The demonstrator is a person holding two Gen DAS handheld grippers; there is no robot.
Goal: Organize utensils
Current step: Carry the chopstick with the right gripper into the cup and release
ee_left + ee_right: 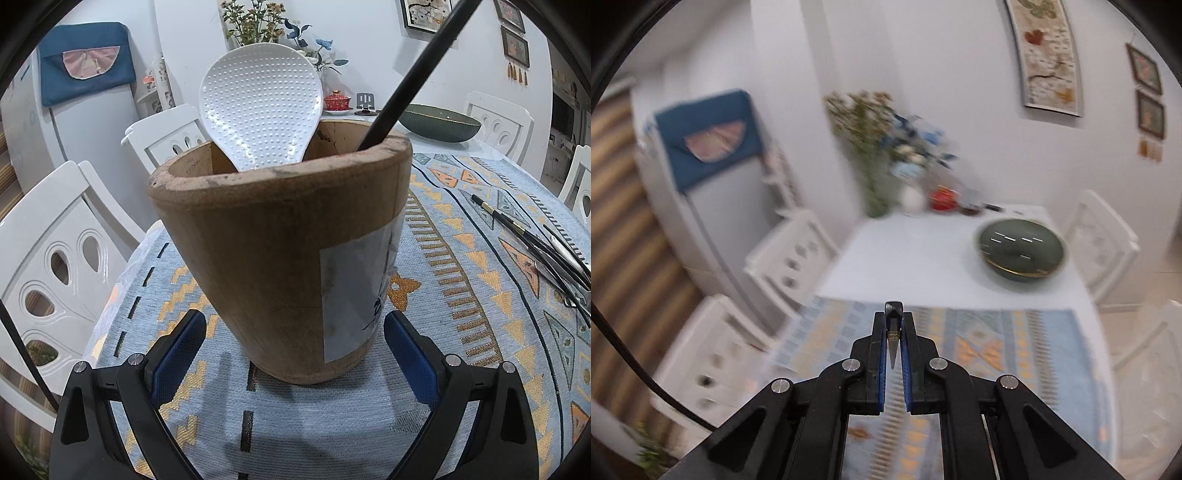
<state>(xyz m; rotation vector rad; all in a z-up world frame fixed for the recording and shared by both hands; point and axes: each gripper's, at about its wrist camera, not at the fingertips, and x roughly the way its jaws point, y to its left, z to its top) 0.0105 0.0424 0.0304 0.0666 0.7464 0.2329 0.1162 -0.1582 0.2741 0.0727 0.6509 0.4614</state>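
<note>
Right wrist view: my right gripper (894,325) is clamped on one black chopstick (893,311), seen end-on. My left gripper (295,343) stands spread around one wooden holder (273,258), not touching. Inside, one white rice paddle (258,110) stands upright and one black stick (410,77) leans right.

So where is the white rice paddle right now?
In the left wrist view, the white rice paddle stands head-up in the wooden holder, at its back left, beside a black stick leaning at the right rim.
</note>
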